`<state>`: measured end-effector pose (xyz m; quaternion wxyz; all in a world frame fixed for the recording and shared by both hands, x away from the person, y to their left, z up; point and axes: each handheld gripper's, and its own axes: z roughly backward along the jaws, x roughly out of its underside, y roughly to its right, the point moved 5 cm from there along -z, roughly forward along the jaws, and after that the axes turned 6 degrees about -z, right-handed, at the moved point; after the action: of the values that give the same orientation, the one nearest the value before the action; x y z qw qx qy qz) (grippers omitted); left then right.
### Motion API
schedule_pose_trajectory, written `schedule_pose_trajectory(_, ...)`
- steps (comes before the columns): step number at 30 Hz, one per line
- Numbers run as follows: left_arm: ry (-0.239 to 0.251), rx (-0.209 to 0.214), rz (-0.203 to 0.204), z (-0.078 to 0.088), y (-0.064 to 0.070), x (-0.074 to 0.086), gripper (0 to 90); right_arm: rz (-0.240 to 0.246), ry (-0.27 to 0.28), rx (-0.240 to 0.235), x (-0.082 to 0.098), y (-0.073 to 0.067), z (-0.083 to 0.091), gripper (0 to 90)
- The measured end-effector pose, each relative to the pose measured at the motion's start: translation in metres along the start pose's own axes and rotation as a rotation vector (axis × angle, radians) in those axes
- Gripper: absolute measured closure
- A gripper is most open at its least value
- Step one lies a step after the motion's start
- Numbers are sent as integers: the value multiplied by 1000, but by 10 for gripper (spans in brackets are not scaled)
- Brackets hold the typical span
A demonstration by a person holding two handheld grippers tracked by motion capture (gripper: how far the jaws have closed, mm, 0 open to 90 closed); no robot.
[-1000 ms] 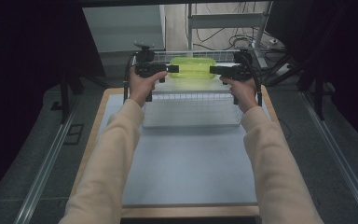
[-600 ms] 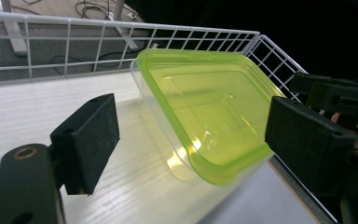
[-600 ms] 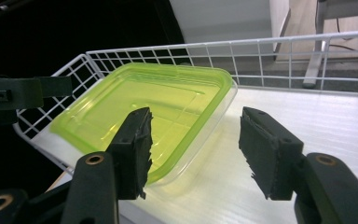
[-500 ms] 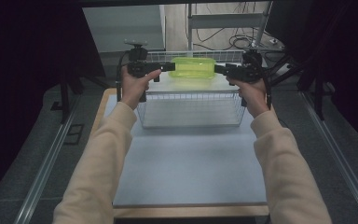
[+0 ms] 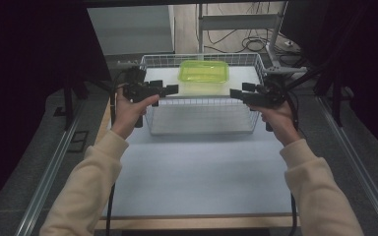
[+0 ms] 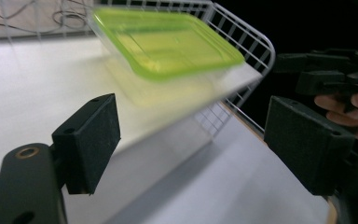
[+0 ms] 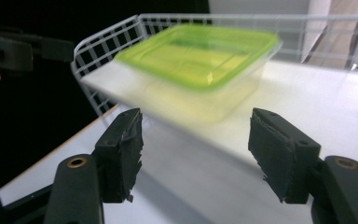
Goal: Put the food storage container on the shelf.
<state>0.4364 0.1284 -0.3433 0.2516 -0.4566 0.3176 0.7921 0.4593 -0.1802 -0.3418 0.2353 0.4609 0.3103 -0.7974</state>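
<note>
One clear plastic box with a green lid (image 5: pixel 203 77) sits in the far part of the one white wire basket (image 5: pixel 256 125). It lies between and beyond the left gripper (image 5: pixel 171 90) and right gripper (image 5: pixel 236 93) (both with jaws spread, holding nothing).

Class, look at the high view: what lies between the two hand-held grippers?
The near part of the white wire basket spans the gap between the left hand-held gripper and the right hand-held gripper; the green-lidded container sits farther back.

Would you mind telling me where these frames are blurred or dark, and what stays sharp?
Left gripper view: the green-lidded container and wire basket are smeared, while the black jaws stay crisp. Right gripper view: the container's clear body is blurred, the jaws sharp. High view: the table is evenly lit, the surroundings fall to near black, and both the left gripper and right gripper look slightly soft.
</note>
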Motion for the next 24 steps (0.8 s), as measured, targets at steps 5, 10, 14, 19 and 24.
schedule_pose_trajectory(5,-12,7,-30,15,14,33,182,48,-25,-23,34,-10,16,332)
schedule_pose_trajectory(10,-18,5,-63,23,26,70,183,50,-35,-60,67,-15,25,317)
schedule_pose_trajectory(14,-42,11,-82,23,35,101,185,59,-54,-85,95,-19,30,307)
schedule_pose_trajectory(19,-76,12,-83,20,40,142,190,50,-77,-105,128,-22,33,300)
schedule_pose_trajectory(24,-103,9,-65,16,40,172,191,48,-126,-115,159,-23,29,292)
